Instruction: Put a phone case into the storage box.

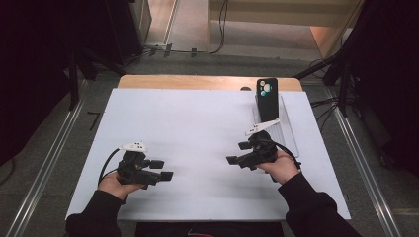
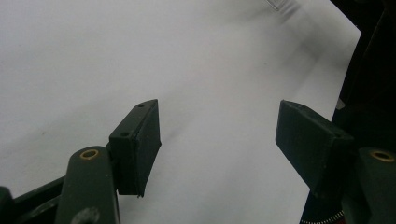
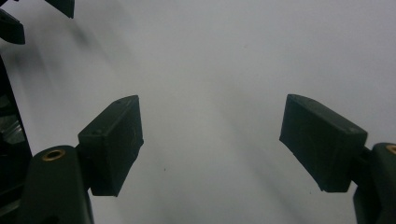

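Note:
In the high view my left gripper (image 1: 162, 169) is held low over the white table sheet (image 1: 192, 133) at the near left, its jaws pointing right and standing apart with nothing between them. My right gripper (image 1: 238, 153) is at the near right, jaws pointing left, also apart and empty. A dark phone (image 1: 267, 98) stands upright in a clear stand (image 1: 285, 129) at the far right, just beyond the right gripper. The left gripper (image 2: 217, 140) in its own view has only white sheet between its pads. In the right gripper view, the right gripper (image 3: 212, 140) is equally empty.
The white sheet covers a wooden tabletop (image 1: 197, 81). Metal rails (image 1: 44, 163) run along the floor on both sides, with cables (image 1: 326, 103) at the far right. In the right gripper view the other gripper's jaw tips (image 3: 28, 18) show at the top left corner.

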The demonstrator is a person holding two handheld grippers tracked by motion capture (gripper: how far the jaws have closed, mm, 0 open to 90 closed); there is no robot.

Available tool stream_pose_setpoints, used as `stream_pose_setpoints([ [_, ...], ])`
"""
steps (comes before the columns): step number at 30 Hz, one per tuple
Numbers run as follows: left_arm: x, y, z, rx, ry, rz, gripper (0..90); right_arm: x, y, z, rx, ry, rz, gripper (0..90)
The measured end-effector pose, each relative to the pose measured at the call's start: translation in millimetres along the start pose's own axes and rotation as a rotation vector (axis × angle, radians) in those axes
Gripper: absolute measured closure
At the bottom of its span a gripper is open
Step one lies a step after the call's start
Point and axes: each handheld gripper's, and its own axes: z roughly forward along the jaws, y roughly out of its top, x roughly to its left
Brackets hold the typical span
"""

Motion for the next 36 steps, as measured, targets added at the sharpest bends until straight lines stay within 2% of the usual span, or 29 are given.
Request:
stream_pose_setpoints([
  [9,-2.5,0.0,1.2,0.002,-0.004,0.008,31.0,0.0,-13.6,-7.8,-0.006,-0.004,-0.003,19.2],
  [20,-5.2,-0.1,1.4,0.001,-0.006,0.013,31.0,-2.7,-32.9,-15.8,0.014,0.005,0.008,19.1],
  [32,-7.2,-1.1,2.1,0.006,-0.005,0.015,31.0,-7.1,-53.4,-29.8,0.020,0.007,0.046,19.2],
  [36,-7.2,-1.9,1.7,0.006,-0.006,0.012,31.0,-8.1,-59.5,-32.7,0.020,0.013,0.043,19.2],
])
